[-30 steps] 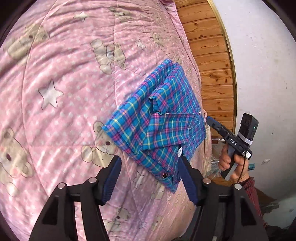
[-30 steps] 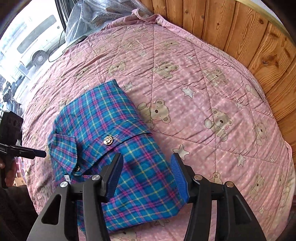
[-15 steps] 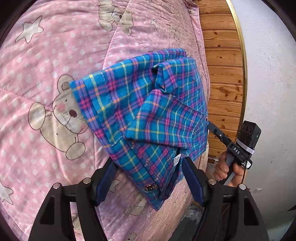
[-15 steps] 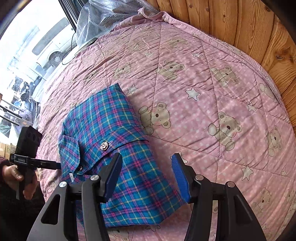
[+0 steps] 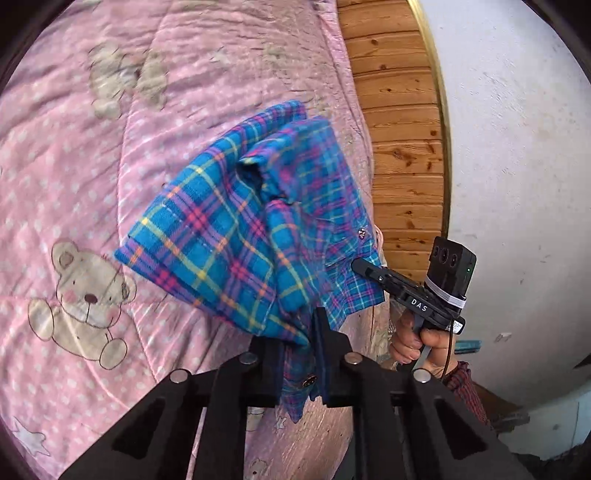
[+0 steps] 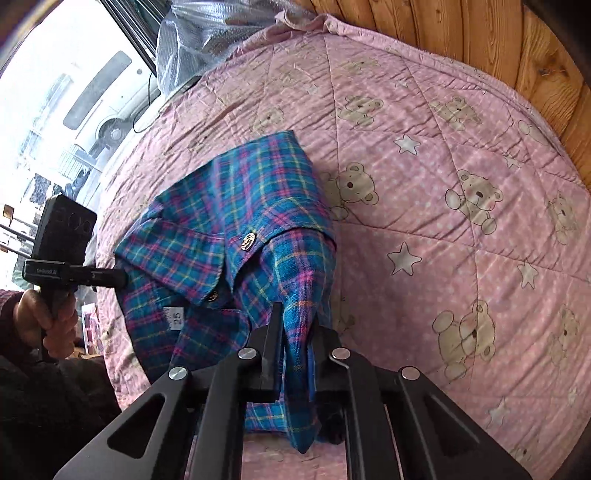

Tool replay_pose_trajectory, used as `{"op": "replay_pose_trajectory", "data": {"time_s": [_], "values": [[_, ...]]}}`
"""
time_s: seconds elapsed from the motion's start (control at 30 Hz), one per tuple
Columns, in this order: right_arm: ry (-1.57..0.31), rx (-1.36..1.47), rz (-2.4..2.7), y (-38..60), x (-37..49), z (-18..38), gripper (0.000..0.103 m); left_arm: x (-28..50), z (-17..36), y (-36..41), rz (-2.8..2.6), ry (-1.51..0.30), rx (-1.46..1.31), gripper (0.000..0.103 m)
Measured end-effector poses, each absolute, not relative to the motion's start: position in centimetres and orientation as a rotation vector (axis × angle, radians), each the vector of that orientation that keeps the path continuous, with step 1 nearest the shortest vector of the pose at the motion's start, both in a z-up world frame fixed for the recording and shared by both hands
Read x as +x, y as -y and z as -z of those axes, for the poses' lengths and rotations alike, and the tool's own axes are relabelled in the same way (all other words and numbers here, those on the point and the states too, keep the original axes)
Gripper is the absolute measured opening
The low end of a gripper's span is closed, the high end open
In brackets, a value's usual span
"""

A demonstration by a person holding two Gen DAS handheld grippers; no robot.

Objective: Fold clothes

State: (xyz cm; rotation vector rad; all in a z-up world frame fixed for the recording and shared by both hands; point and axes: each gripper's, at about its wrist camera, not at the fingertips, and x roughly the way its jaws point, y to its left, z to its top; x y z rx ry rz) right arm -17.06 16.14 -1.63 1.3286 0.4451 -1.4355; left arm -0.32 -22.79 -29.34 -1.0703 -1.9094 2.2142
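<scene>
A pink quilt [image 6: 424,206] printed with teddy bears and white stars covers the bed and carries everything else; a wooden plank wall [image 6: 480,40] runs along its far edge in the right wrist view, and a white plastered wall [image 5: 517,147] stands beyond the wood in the left wrist view. Past the quilt's far left corner a heap of clear plastic wrap [image 6: 199,33] lies against a window through which a pale vehicle [image 6: 99,99] shows. The blue plaid shirt [image 6: 240,206], partly folded, sits near the quilt's near edge, bunched and partly raised off the surface, with its collar turned over, a metal button [image 6: 248,240] on top and a size tag [image 6: 176,316] reading 25 near the neck. The right gripper [image 6: 293,354] is clamped onto a fold of the shirt's near side, cloth pinched between its jaws and hanging below them. The left gripper [image 5: 300,354] likewise pinches the shirt's edge, its jaws drawn close on the fabric, with a small button visible just under the pinch. Each camera catches the other tool at the shirt's opposite side, held by the person's hand [image 5: 417,339] with a dark red patterned sleeve [image 5: 467,391] at the wrist.
</scene>
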Motion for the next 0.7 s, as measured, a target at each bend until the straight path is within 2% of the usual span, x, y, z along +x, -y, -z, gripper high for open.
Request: {"op": "replay_pose_trajectory", "data": {"time_s": [0.13,0.27,0.33,0.37,0.4,0.47,0.5,0.53,0.57,0.7], "values": [[-0.253,1.354,1.557,-19.2,-13.1,-2.6,0.008,-3.0,23.6,26.2,-2.191,1.668,-1.053,0.009],[0.065,1.427,1.743,-20.2,-7.0,-4.5,0.008,-10.1,19.1,30.3,-2.156,1.368,-1.134,0.009],[0.214,1.492,1.834,-18.2,-3.5,-3.3,0.010,-15.3,19.1,31.4,-2.168,1.256,-1.211,0.009],[0.228,1.543,1.840,-16.3,-2.2,-1.6,0.012,-17.9,19.6,31.4,-2.166,1.201,-1.259,0.009],[0.237,1.595,1.842,-14.3,-0.8,0.3,0.020,-20.1,20.6,31.4,-2.197,1.123,-1.331,0.009],[0.154,1.701,1.783,-12.2,0.2,4.2,0.022,-23.4,23.6,32.0,-2.272,1.000,-1.515,0.009],[0.110,1.753,1.751,-11.2,0.8,6.2,0.023,-24.0,25.5,32.7,-2.293,0.995,-1.626,0.009],[0.124,1.736,1.745,-11.9,0.5,5.9,0.024,-23.8,26.5,33.5,-2.308,1.026,-1.672,0.010],[0.143,1.713,1.741,-12.7,0.1,5.4,0.024,-22.7,26.1,34.3,-2.323,1.078,-1.626,0.011],[0.027,1.449,1.801,-15.6,-2.3,-0.6,0.025,-15.4,21.4,37.1,-2.426,1.223,-1.337,0.029]]}}
